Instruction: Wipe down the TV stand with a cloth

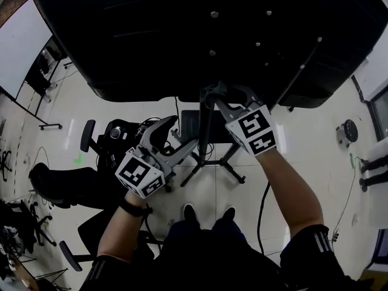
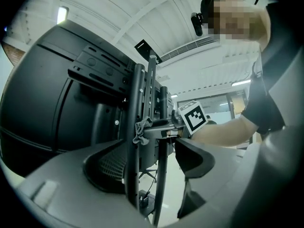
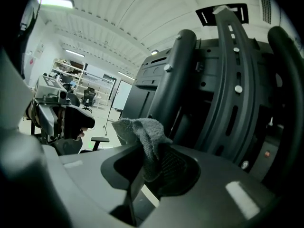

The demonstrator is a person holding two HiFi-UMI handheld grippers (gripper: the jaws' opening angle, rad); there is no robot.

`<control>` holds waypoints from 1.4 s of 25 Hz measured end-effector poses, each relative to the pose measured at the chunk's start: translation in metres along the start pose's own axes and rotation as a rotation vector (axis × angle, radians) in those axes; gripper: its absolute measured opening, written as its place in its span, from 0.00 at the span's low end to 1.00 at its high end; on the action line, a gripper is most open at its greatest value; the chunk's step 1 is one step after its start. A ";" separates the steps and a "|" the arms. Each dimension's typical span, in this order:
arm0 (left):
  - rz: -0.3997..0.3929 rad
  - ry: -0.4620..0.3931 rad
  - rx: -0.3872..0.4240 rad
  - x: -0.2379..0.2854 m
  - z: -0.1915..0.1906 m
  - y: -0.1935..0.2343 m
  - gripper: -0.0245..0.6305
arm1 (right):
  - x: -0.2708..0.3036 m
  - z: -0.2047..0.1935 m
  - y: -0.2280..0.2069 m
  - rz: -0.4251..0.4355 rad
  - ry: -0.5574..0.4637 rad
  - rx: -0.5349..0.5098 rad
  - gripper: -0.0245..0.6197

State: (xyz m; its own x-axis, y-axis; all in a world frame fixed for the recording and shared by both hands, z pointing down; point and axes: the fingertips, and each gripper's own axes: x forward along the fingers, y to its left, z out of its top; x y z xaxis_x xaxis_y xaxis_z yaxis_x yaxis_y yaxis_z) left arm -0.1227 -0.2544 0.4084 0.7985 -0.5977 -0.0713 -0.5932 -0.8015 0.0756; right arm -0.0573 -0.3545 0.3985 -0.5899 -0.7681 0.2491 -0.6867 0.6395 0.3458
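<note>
- The right gripper has its fingers pinched tight on a grey cloth.
- The cloth sticks up out of the fingers in a crumpled bunch.
- Just past the fingers stand the black posts of the TV stand. The posts have slots and screws in them.
- In the left gripper view, the cloth sits right on one post of the TV stand and looks to touch it.
- The left gripper has its fingers wide apart and is not holding anything.
- Two posts of the stand show in the gap between those fingers. I cannot tell if the fingers touch them.
- Beyond those fingers, the right gripper reaches in from the other side of the posts.
- From above, the left gripper is down and to the side of the right gripper. The stand's post runs between them.
- Above both grippers is the big black back of the TV.
- Far below the fingers is the pale floor, where the stand's feet spread out.
- A black office chair stands on the floor on the left gripper's side.
</note>
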 end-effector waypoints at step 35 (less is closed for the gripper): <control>-0.010 0.344 -0.173 0.024 -0.347 0.036 0.56 | 0.092 -0.354 0.132 0.157 0.297 0.156 0.18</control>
State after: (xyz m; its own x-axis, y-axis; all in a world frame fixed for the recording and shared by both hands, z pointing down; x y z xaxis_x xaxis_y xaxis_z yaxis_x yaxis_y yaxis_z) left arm -0.0891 -0.2910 0.7545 0.8091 -0.5255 0.2629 -0.5829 -0.7745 0.2457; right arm -0.0517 -0.3525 0.7868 -0.5597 -0.6218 0.5478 -0.6675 0.7300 0.1466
